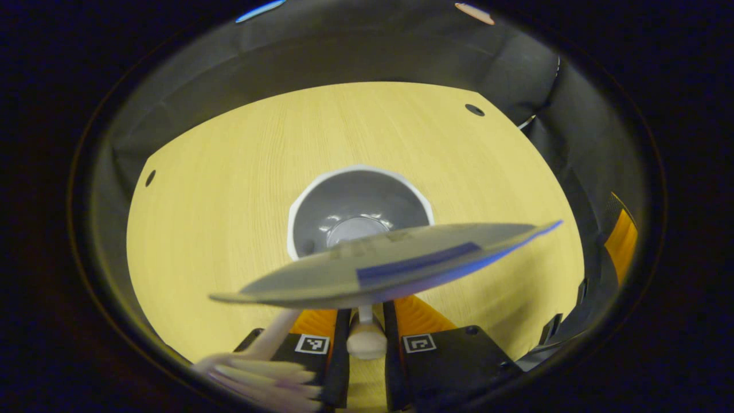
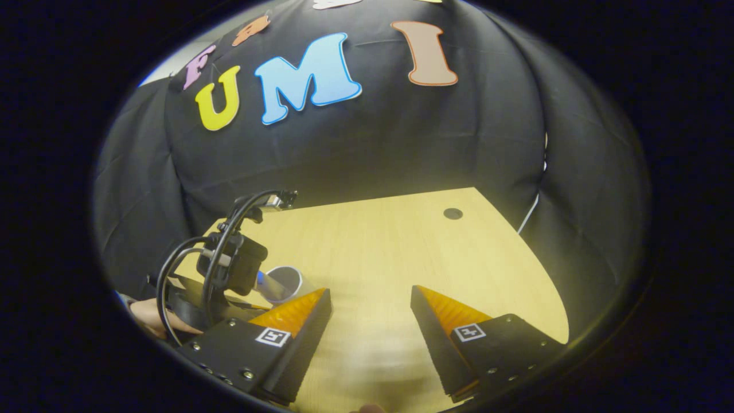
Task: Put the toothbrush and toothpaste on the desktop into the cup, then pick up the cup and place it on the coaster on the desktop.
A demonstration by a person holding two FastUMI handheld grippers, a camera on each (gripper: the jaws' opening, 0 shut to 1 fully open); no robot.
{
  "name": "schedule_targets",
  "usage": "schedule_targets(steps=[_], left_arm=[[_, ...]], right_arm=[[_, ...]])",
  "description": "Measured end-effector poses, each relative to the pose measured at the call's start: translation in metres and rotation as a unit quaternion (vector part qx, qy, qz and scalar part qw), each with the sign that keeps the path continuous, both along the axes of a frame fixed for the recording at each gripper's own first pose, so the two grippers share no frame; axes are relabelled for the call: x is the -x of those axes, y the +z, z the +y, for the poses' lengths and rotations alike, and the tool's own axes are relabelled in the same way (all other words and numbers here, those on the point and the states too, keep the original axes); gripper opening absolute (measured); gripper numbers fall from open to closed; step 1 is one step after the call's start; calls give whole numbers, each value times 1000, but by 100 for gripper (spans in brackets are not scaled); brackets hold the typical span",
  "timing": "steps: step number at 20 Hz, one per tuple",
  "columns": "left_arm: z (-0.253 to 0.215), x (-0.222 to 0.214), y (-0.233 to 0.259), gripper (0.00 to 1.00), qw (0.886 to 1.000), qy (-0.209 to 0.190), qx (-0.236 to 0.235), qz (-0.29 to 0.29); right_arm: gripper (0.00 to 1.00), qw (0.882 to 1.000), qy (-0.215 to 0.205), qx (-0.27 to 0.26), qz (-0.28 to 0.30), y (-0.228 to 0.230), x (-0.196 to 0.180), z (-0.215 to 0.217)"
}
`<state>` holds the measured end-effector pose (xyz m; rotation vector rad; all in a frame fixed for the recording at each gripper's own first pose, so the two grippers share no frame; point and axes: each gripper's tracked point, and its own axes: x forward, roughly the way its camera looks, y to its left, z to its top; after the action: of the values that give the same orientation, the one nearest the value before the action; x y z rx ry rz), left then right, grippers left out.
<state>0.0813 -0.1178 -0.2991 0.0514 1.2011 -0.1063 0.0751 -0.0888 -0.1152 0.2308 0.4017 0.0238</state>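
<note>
Left gripper view looks down along the left tool (image 1: 367, 344), whose two fingers are clenched on the neck of a toothpaste tube (image 1: 390, 264), just above its pale cap. The tube's flat, crimped end fans out wide across the middle of the picture, grey with a blue stripe. Straight beyond it a white cup (image 1: 359, 212) stands upright on the light wooden bench (image 1: 229, 189), its mouth open toward the camera and its grey inside bare. At the lower left edge, just beside the fingers, lies the blurred bristle head of a toothbrush (image 1: 264, 378), with its pale handle running up toward the tool.

Right gripper view shows the right tool (image 2: 370, 298) released, its fingers well apart with only bench (image 2: 401, 241) between them. Farther off on the left, the left tool's body (image 2: 229, 269) with its black cables hangs over the cup (image 2: 287, 282), and a hand (image 2: 150, 315) grips it from below.
</note>
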Motion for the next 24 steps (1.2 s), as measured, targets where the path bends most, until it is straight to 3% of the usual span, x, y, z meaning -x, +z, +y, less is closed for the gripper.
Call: schedule_targets(steps=[5, 8, 9, 10, 13, 16, 20, 24], left_arm=[[-8, 1, 0, 36, 1000, -3, 5, 5], [-14, 8, 5, 51, 1000, 7, 25, -2], [-17, 10, 7, 59, 999, 11, 34, -6], [-21, 14, 11, 78, 999, 15, 38, -12], [-20, 25, 28, 88, 998, 23, 39, -40], [-14, 39, 55, 89, 994, 42, 43, -92], [7, 52, 106, 89, 976, 80, 49, -199], [22, 63, 162, 89, 941, 103, 49, -320]], right_arm=[[88, 1000, 4, -3, 0, 1, 2, -1], [88, 1000, 5, -5, -4, 3, 4, -4], [88, 1000, 5, -6, -5, 5, 5, -5], [88, 1000, 7, -6, -7, 7, 7, -5], [88, 1000, 15, 0, -19, 16, 10, -8], [88, 999, 29, 13, -32, 24, 18, -5], [88, 997, 42, 30, -64, 40, 35, -4], [88, 992, 44, 42, -112, 62, 50, -1]])
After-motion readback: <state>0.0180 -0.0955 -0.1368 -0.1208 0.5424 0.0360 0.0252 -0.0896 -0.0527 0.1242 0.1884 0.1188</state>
